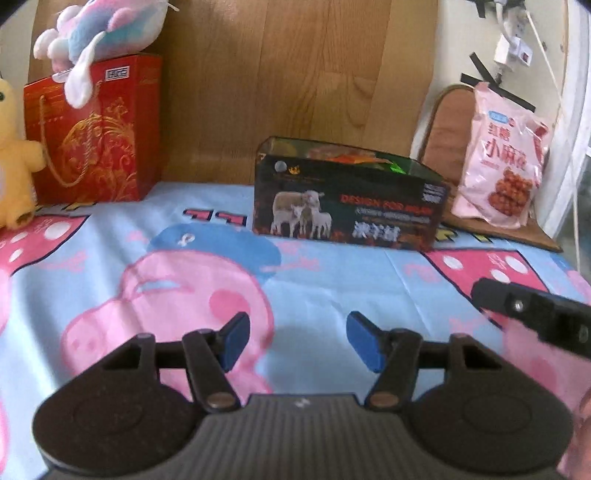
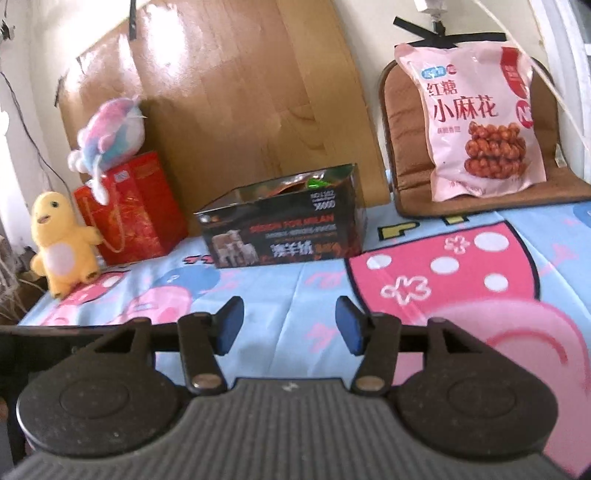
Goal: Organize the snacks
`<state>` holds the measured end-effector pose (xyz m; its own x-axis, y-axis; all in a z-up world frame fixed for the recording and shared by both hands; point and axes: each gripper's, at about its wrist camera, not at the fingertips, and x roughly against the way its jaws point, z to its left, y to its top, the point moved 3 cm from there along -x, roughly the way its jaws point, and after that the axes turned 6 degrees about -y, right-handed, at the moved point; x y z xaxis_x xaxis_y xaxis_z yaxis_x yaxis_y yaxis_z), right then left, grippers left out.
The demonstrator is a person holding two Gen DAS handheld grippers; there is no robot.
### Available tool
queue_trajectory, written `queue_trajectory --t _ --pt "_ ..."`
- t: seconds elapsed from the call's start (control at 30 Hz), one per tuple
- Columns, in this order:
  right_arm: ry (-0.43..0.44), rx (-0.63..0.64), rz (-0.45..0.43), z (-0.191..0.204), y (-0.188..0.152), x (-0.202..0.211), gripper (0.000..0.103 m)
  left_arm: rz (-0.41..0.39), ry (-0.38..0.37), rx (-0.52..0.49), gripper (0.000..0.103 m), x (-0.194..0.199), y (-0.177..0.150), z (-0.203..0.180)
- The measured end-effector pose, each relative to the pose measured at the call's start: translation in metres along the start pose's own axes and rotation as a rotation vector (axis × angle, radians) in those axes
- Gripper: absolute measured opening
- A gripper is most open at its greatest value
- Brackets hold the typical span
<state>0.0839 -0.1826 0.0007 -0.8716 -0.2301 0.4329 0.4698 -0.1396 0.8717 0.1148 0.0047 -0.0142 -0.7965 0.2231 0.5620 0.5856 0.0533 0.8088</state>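
Note:
A dark open-topped box (image 1: 347,206) with sheep printed on its side stands at the back of the cartoon-print cloth (image 1: 332,288); snack packets show inside it. It also shows in the right wrist view (image 2: 284,229). A pink snack bag (image 1: 502,155) leans against a brown seat cushion at the right; it shows too in the right wrist view (image 2: 476,122). My left gripper (image 1: 297,339) is open and empty, low over the cloth, well short of the box. My right gripper (image 2: 290,325) is open and empty, also short of the box.
A red gift bag (image 1: 96,133) stands at the back left with a pastel plush toy (image 1: 99,33) on top and a yellow plush (image 2: 62,240) beside it. A wooden board (image 1: 295,81) leans on the wall behind. The brown cushion (image 2: 406,147) lies at the back right.

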Motion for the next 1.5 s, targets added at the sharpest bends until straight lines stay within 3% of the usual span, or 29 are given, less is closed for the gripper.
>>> queue_trajectory --t 0.13,0.2,0.23,0.33,0.4,0.5,0.57,0.7,0.77,0.87,0.93,1.0,1.1,1.23,1.5 --pt "-0.009 0.005 -0.01 -0.008 0.009 -0.042 0.058 -0.025 -0.081 0.095 0.064 -0.009 0.002 0.016" --pt "0.004 -0.06 0.02 -0.018 0.01 -0.052 0.058 -0.011 -0.11 0.091 0.066 -0.008 -0.001 0.016" --pt "0.027 -0.089 -0.005 -0.022 0.01 -0.048 0.058 -0.007 -0.114 0.075 0.07 -0.008 -0.001 0.013" --pt "0.018 -0.08 -0.112 -0.019 0.007 -0.03 0.06 0.042 -0.079 -0.033 0.086 -0.017 0.0 -0.006" --pt "0.014 -0.043 -0.131 -0.012 0.006 -0.026 0.064 0.061 -0.059 -0.073 0.088 -0.021 0.0 -0.013" --pt "0.006 -0.077 -0.128 -0.019 0.007 -0.026 0.064 0.058 -0.053 -0.074 0.088 -0.02 -0.001 -0.013" --pt "0.002 -0.087 -0.127 -0.02 0.008 -0.027 0.065 0.033 -0.043 -0.045 0.083 -0.017 -0.001 -0.009" --pt "-0.004 -0.055 -0.109 -0.014 0.009 -0.031 0.073 -0.112 0.006 -0.054 0.09 0.005 -0.002 -0.009" --pt "-0.026 -0.046 -0.069 -0.013 0.007 -0.031 0.073 -0.146 0.076 -0.087 0.091 0.014 -0.004 -0.016" --pt "-0.045 -0.074 -0.002 -0.015 0.004 -0.03 0.073 -0.037 0.103 0.025 0.088 0.036 -0.009 -0.016" --pt "-0.084 -0.182 0.101 -0.023 -0.006 -0.013 0.072 -0.028 0.103 -0.007 0.091 0.064 -0.013 -0.024" --pt "-0.016 -0.276 0.104 -0.029 -0.02 0.025 0.074 -0.058 0.134 -0.047 0.099 0.092 -0.02 -0.032" --pt "-0.098 -0.202 0.051 -0.022 -0.035 0.075 0.08 -0.037 0.108 -0.023 0.099 0.122 -0.035 -0.039" --pt "-0.095 -0.201 0.068 -0.017 -0.052 0.118 0.084 -0.018 0.118 -0.032 0.103 0.145 -0.056 -0.045" --pt "-0.081 -0.143 0.091 0.008 -0.071 0.143 0.088 -0.003 0.158 -0.049 0.103 0.169 -0.08 -0.051"
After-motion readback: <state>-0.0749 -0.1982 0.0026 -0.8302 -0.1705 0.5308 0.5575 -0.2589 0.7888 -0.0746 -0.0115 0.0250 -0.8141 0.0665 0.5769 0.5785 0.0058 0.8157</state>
